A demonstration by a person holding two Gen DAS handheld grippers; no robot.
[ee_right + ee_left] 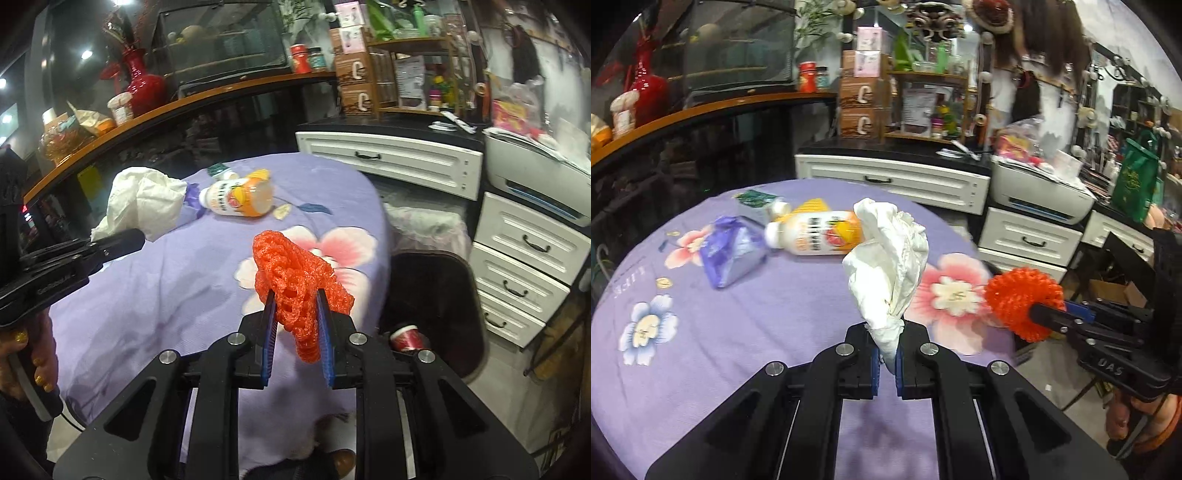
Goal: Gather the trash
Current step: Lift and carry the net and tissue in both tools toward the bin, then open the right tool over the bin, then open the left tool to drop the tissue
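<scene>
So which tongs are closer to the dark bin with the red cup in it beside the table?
Right. The right tongs, clamped on orange foam netting, hang by the table edge just beside the dark bin. The left tongs, holding crumpled white tissue, are farther away across the table.

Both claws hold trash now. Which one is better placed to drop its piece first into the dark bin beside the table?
Probably right: the right claw holds the orange foam net nearer the dark bin.
</scene>
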